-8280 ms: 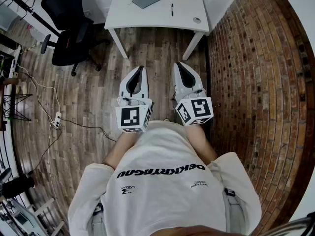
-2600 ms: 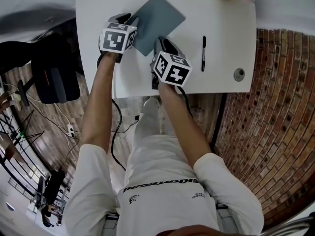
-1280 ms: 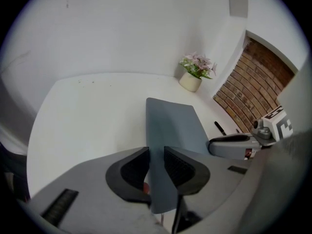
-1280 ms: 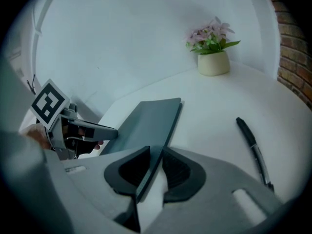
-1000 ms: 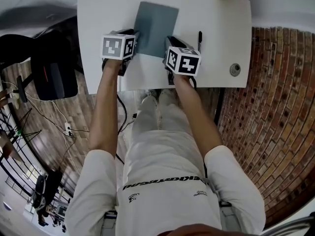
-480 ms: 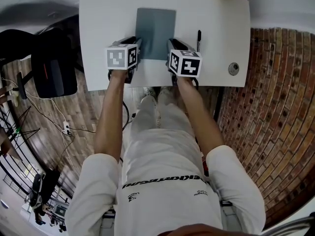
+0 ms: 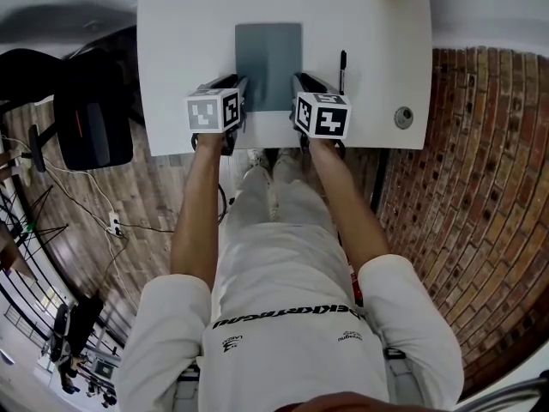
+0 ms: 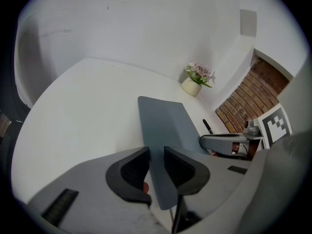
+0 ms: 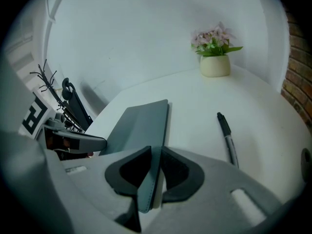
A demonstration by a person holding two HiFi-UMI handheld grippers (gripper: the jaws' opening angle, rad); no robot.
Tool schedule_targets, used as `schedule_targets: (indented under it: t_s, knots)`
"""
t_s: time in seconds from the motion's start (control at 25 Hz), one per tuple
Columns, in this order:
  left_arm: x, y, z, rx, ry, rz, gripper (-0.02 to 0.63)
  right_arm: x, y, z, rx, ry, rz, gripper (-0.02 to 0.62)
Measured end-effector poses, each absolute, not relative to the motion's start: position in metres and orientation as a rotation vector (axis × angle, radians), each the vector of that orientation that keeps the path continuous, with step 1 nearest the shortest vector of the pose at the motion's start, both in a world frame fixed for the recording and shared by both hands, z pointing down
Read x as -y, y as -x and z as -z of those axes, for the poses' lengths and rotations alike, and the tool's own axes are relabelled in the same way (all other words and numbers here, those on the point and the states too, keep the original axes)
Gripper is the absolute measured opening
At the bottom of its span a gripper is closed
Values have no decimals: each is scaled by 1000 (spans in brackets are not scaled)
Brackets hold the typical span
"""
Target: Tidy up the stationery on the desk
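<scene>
A grey-blue notebook [image 7: 268, 63] lies square on the white desk [image 7: 180, 50], its long sides running away from me. My left gripper [image 7: 241, 93] is shut on the notebook's near left corner [image 8: 158, 179]. My right gripper [image 7: 295, 88] is shut on its near right corner [image 9: 151, 182]. A black pen [image 7: 341, 69] lies on the desk just right of the notebook, parallel to it; in the right gripper view the pen [image 9: 227, 138] lies right of the jaws.
A small pot plant [image 9: 213, 52] stands at the desk's far right corner by the wall. A round grommet [image 7: 403, 117] sits near the desk's right front edge. A black office chair [image 7: 81, 118] stands to the left; a brick wall [image 7: 463, 187] runs along the right.
I walked up to the desk and both grippers closed on the notebook. It was turned from a slant until square with the desk and drawn slightly toward me.
</scene>
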State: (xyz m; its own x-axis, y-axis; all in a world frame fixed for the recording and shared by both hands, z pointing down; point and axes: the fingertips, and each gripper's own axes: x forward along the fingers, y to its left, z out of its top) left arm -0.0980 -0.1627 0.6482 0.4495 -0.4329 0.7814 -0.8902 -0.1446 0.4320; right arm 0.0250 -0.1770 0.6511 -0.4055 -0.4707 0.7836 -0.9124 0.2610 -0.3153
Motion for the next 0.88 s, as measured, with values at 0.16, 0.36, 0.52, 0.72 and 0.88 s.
schedule_targets:
  t_s: [0.16,0.36,0.52,0.72,0.88]
  knots:
    - [157,96,-649,1146,-1755,-599,94,174,-27,-651,1982,-1248,-1037,61]
    - [156,96,-648,1159,-1759,-605,94,173,-27,-651,1979,-1256,-1024,61]
    - [155,98,-649,1172,-1758,-596,94,173,-26,-651,1977,-1264,-1034,61]
    - [156,97,-648,1191,-1759,-593,95,173,-28,-650,1977,-1271,-1040,61]
    - [154,98,-646,1215,-1763,-594,94,170,-28,-649,1975,-1286,-1040,62]
